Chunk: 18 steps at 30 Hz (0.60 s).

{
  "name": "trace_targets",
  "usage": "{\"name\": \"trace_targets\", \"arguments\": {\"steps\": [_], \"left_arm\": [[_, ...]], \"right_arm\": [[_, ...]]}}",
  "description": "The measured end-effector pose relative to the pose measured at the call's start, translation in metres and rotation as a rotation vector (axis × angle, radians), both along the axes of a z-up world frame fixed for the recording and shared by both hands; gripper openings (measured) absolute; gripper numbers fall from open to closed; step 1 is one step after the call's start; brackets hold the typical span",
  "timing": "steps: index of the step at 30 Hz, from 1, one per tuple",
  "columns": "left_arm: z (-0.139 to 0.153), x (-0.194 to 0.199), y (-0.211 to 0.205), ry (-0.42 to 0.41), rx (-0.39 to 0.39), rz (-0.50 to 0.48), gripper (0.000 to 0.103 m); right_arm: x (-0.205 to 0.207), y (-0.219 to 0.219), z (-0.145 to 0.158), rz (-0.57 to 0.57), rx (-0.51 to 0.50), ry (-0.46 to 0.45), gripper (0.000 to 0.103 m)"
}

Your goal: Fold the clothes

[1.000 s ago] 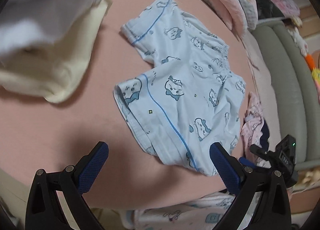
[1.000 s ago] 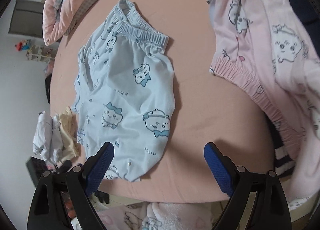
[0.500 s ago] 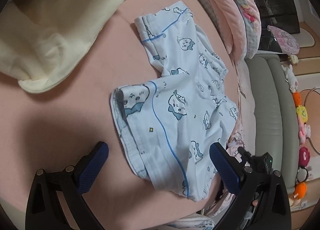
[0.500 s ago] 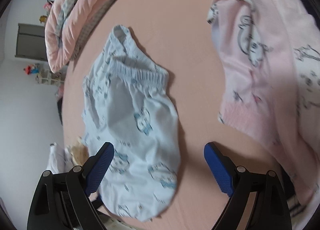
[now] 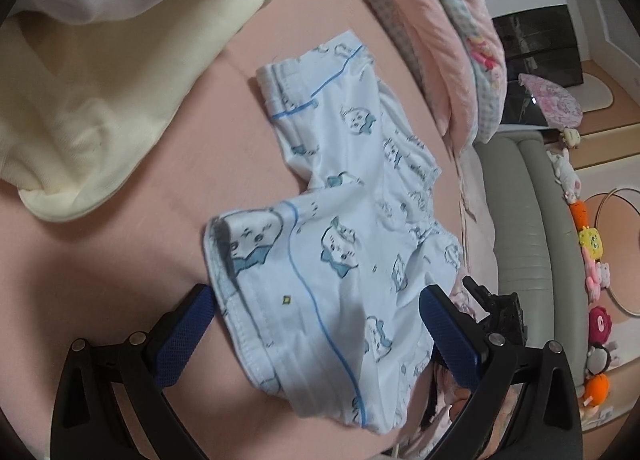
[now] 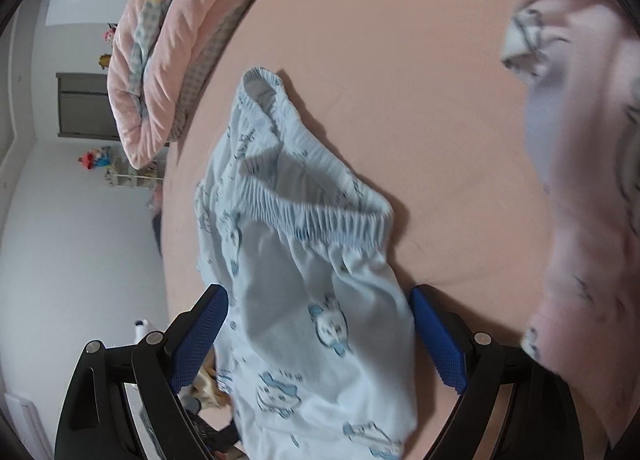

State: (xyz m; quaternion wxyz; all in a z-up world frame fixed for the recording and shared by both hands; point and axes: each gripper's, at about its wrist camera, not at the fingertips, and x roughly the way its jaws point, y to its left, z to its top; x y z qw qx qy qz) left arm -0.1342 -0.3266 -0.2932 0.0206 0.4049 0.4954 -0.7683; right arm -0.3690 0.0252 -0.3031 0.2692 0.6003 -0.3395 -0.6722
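The left gripper has its fingers spread wide, straddling a leg hem of the pale blue shorts at the frame's lower centre without pinching it. The right gripper is equally wide, its blue fingers flanking the shorts' side below the elastic waistband. The shorts lie flat on the pink bed; a cream garment sits upper left, a pink one at right.

Blue shorts between spread jaws

text: none legible | shorts: cartoon print only, no readable words | labels: none
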Motion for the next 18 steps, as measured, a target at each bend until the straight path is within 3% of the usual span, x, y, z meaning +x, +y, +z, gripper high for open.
{"name": "trace_targets", "arguments": {"steps": [6,8,11,13,14,15,16,18], "left_arm": [[-0.005,-0.002,-0.001,0.045,0.012,0.044,0.102],[-0.006,-0.002,0.0,0.054,0.004,0.04,0.102],[-0.006,-0.001,0.004,0.052,-0.032,0.033,0.101],[-0.005,-0.002,0.006,0.04,-0.05,0.036,0.099],[-0.005,-0.002,0.006,0.032,-0.06,0.043,0.096],[-0.005,-0.002,0.007,0.023,-0.072,0.051,0.089],[-0.005,-0.001,0.007,0.011,-0.092,0.055,0.083],[-0.005,0.002,0.007,-0.024,-0.139,0.067,0.056]], "right_arm": [[-0.005,0.009,-0.009,-0.011,-0.072,0.023,0.092],[-0.002,0.011,-0.01,-0.009,-0.073,0.041,0.086],[-0.001,0.015,-0.015,-0.022,-0.04,0.04,0.064],[-0.002,0.022,-0.023,-0.039,-0.035,0.015,0.033],[-0.003,0.028,-0.029,-0.048,-0.027,-0.004,0.022],[-0.003,0.033,-0.035,-0.054,-0.02,-0.023,0.004],[-0.003,0.037,-0.04,-0.057,-0.025,-0.038,0.0],[-0.004,0.039,-0.043,-0.056,-0.055,-0.046,0.001]]}}
